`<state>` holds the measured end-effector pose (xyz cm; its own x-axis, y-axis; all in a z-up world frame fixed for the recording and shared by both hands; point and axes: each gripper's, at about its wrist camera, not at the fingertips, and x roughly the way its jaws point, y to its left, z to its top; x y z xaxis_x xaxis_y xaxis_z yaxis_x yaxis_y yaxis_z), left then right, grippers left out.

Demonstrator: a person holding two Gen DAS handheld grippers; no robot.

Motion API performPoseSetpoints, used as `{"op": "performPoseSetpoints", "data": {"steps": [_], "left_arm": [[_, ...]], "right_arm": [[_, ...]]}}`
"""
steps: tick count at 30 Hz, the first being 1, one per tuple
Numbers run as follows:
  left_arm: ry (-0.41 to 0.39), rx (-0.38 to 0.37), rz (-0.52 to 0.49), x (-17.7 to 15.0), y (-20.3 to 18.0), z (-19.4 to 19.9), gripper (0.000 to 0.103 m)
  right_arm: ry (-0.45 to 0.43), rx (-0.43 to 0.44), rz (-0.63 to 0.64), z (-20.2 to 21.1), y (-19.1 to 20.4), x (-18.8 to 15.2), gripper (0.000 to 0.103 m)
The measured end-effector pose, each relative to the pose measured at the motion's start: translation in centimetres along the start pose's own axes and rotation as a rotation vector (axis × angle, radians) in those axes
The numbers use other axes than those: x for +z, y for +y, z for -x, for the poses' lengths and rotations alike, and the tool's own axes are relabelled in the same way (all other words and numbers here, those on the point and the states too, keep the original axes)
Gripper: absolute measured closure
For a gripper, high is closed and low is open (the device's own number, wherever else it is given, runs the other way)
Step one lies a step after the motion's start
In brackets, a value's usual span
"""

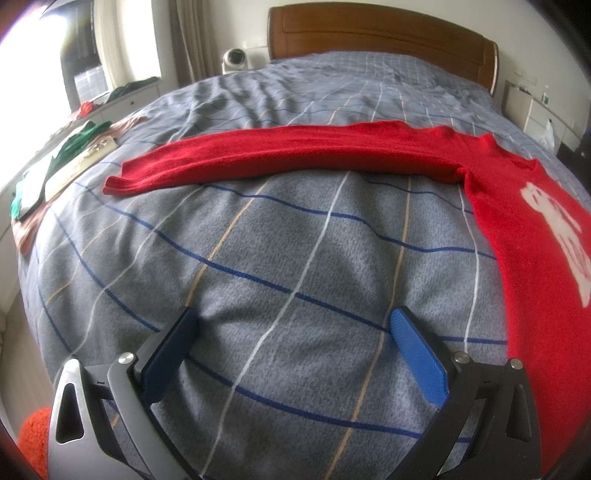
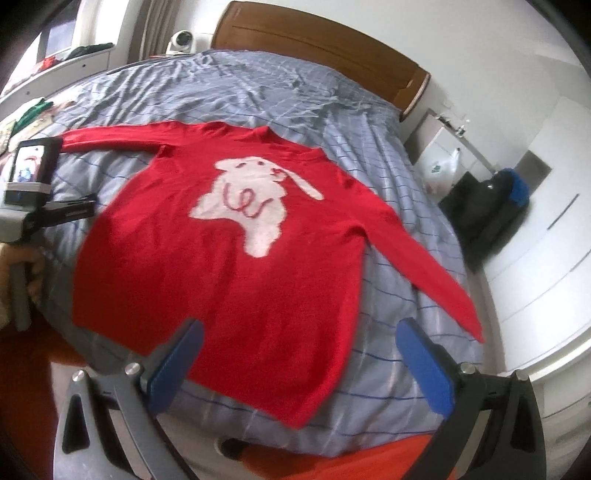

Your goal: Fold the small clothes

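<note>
Ahead, red sweater lies flat beyond both grippers' wide-spread jaws.

Sweater flat on bed, headboard behind, folded clothes left

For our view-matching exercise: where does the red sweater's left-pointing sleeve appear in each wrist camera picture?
Left wrist: sleeve stretches across the picture's middle, cuff at left.
Right wrist: sleeve lies upper left, cuff toward the left gripper.
Shared landmark: wooden headboard.
</note>
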<state>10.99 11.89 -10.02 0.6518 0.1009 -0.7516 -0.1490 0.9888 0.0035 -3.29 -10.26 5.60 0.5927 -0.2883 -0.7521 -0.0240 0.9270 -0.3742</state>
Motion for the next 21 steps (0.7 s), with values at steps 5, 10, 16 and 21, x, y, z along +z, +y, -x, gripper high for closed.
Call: {"op": "performPoseSetpoints", "data": {"steps": [5, 10, 16, 21], "left_arm": [[0.000, 0.000, -0.001, 0.0, 0.0, 0.0, 0.000], [0.000, -0.001, -0.001, 0.0, 0.0, 0.0, 0.000], [0.000, 0.000, -0.001, 0.0, 0.0, 0.0, 0.000], [-0.001, 0.001, -0.001, 0.0, 0.0, 0.0, 0.000]], "right_arm": [[0.004, 0.109, 0.089, 0.8, 3.0, -0.2, 0.001], [0.003, 0.162, 0.159, 1.5, 5.8, -0.6, 0.001], [0.000, 0.153, 0.200, 2.0, 6.9, -0.6, 0.001], [-0.001, 0.168, 0.249, 2.5, 7.9, -0.6, 0.001]]}}
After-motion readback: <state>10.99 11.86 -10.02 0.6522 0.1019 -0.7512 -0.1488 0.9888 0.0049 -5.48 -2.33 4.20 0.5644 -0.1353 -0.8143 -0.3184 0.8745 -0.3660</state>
